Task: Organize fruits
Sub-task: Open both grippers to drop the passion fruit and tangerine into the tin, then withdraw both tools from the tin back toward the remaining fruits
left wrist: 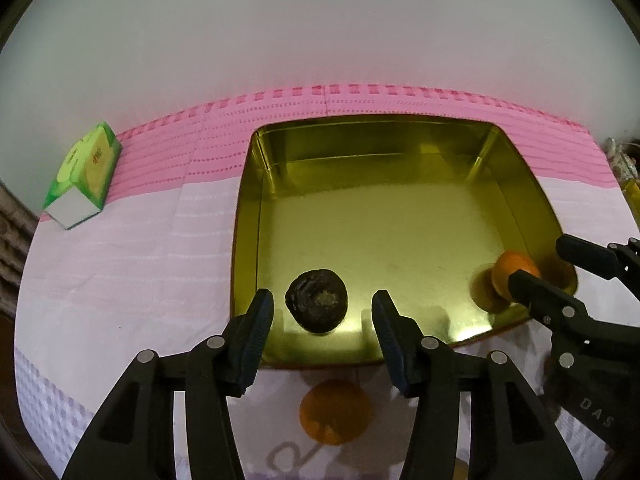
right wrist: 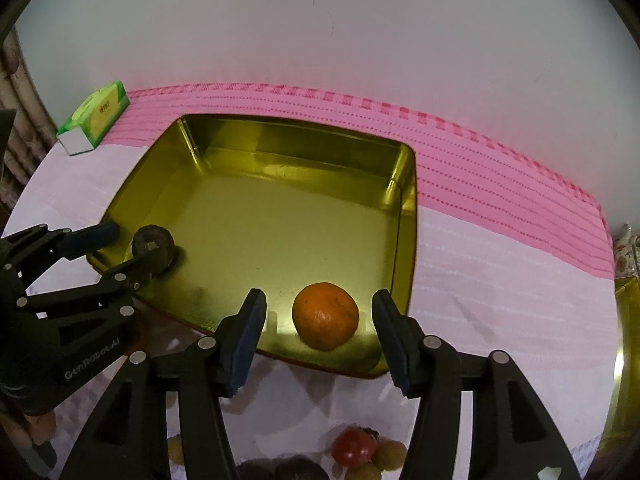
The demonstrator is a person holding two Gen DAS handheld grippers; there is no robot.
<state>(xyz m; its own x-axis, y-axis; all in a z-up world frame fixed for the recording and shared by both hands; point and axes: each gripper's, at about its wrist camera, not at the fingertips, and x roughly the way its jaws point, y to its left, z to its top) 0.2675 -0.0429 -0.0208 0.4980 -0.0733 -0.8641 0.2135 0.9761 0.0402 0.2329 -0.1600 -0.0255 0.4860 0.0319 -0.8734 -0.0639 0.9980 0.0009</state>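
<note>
Both of your tongs stand released with nothing gripped: the left tongs (left wrist: 322, 318) straddle the dark fruit (left wrist: 316, 301), and the right tongs (right wrist: 318, 316) straddle the orange (right wrist: 325, 316), each with a clear gap between fruit and pads. Both fruits already rest on the floor of the gold tin (left wrist: 400, 216), the dark one near its front-left corner and the orange near its front-right corner, so these two look placed and your next targets are most likely the fruits left on the table outside the tin. The relation that matters is this: every remaining fruit lies on your side of the tin's front wall, behind and below the fingertips, not ahead of them. From the left wrist view, a second orange (left wrist: 335, 412) sits on the cloth just outside the front wall, almost centred between your left fingers (left wrist: 256, 332) but well back toward the wrist. From the right wrist view, a red fruit (right wrist: 354, 446) and some pale round ones (right wrist: 390, 454) lie low between the right arms. So you would need to draw back and lift over the wall before dropping. The second orange is round, with no long axis to line up. The green box (left wrist: 82, 176) stands well apart, far left.
</note>
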